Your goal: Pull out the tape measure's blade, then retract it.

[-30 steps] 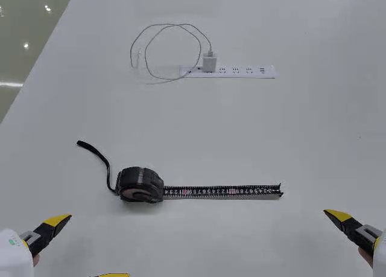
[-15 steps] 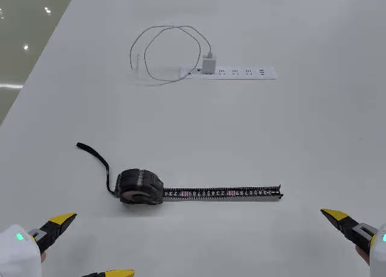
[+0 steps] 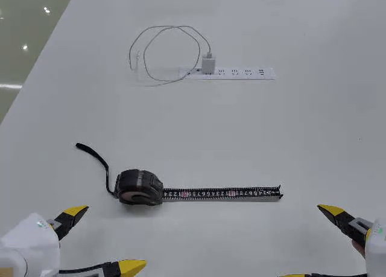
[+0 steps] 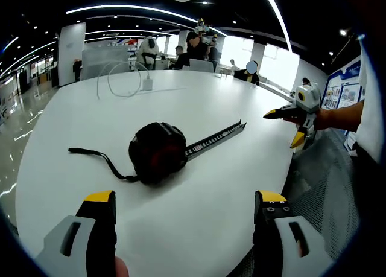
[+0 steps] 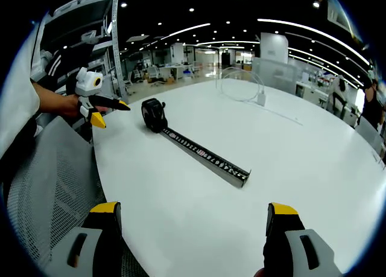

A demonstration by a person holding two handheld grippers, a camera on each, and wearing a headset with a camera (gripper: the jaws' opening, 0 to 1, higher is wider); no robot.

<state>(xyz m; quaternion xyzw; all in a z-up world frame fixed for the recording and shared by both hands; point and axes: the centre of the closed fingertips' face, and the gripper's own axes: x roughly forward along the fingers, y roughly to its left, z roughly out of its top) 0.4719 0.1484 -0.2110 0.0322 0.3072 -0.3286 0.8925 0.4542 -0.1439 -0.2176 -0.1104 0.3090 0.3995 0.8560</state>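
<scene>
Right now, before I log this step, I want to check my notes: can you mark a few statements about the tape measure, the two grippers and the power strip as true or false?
1. The blade of the tape measure lies pulled out on the table. True.
2. The left gripper is shut on the tape measure. False: it is open, apart from it and holds nothing.
3. The right gripper grips the blade's tip. False: it is open and short of the tip.
4. A white charger is plugged into the power strip. True.
5. The black strap lies on the side of the tape measure away from the blade. True.
</scene>
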